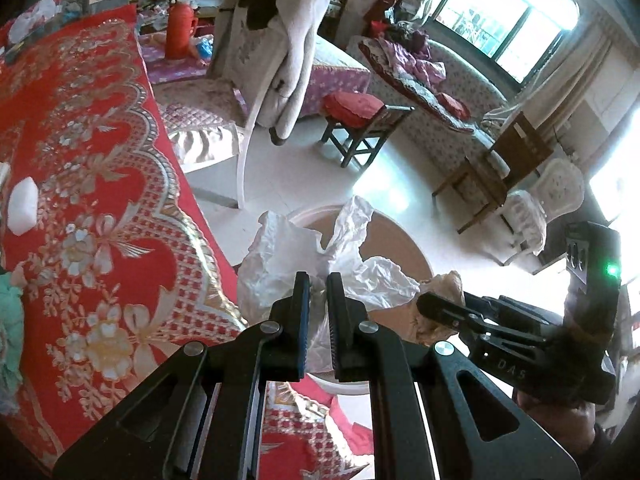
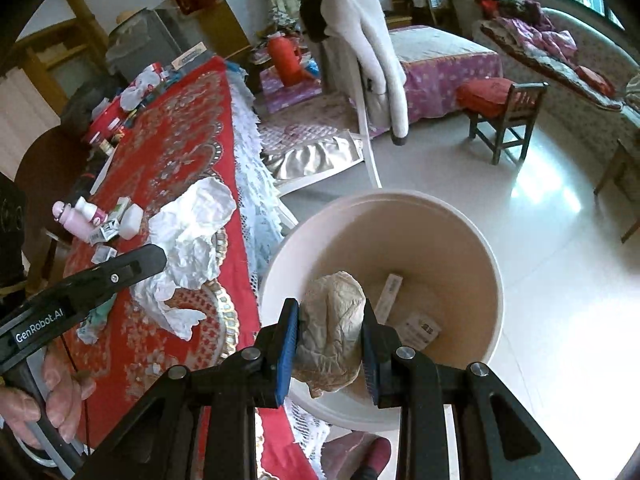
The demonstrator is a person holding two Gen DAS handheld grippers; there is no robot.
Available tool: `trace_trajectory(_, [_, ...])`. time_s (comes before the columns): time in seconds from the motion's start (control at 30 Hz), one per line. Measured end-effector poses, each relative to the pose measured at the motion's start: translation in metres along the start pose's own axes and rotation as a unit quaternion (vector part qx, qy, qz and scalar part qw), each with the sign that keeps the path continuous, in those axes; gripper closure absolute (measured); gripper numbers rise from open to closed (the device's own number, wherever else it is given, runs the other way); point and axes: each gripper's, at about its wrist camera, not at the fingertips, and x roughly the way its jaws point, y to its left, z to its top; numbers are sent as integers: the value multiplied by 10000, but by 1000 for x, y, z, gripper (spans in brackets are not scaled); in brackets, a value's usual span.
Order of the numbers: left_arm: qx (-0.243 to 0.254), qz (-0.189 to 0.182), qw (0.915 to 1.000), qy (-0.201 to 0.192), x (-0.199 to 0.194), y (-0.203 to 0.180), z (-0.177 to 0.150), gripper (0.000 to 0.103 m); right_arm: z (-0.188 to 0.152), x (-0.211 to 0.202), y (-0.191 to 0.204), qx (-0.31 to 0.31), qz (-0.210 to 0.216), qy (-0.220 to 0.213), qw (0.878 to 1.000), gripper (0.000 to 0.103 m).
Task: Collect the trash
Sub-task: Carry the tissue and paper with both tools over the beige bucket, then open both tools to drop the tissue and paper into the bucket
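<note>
My left gripper [image 1: 318, 280] is shut on crumpled white paper [image 1: 296, 256], held over the table's edge beside the bin [image 1: 400, 236]. The same paper [image 2: 192, 232] and the left gripper [image 2: 156, 258] show in the right wrist view, above the red tablecloth [image 2: 176, 120]. My right gripper [image 2: 330, 308] is shut on a crumpled beige paper ball [image 2: 332, 332] above the open white bin [image 2: 460, 216]. It shows in the left wrist view [image 1: 424, 304] with the beige paper [image 1: 444, 284]. The bin holds a small card and a paper strip [image 2: 390, 292].
On the table stand a pink bottle [image 2: 76, 216], small white boxes [image 2: 130, 220] and clutter at the far end [image 2: 132, 92]. A white chair with a draped coat [image 2: 368, 52] stands behind the bin. A red-cushioned stool [image 2: 500, 100], bed and sofa lie beyond.
</note>
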Motion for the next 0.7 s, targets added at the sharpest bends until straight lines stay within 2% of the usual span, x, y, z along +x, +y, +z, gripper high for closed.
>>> trace_trajectory(0.2, [-82,-61,9999,108,16,-4,-2,97,-4,7,-10,92,-103,84,9999,75])
trace_trajectory(0.43, [-208,-312,9992,137,31,-3,-3,97,-6,10,-17,163,-262,114,9995,75])
trace_trajectory(0.57, [-294,-416,9985,220,40,-2,-3,95,-6,13,-21,206,-387,112,9990,59])
trace_trajectory(0.6, [-307,-392,9984,254,42,-2,-3,93,-7,15,-22,220,-430,128,9988,58])
trace_trajectory(0.67, [-370,-370,9981,316,47,1,-5,75,-8,16,-25,263,-450,161,9985,57])
trace_trajectory(0.7, [-401,-384,9979,319,47,2,-6,57,-9,16,-27,272,-464,172,9984,57])
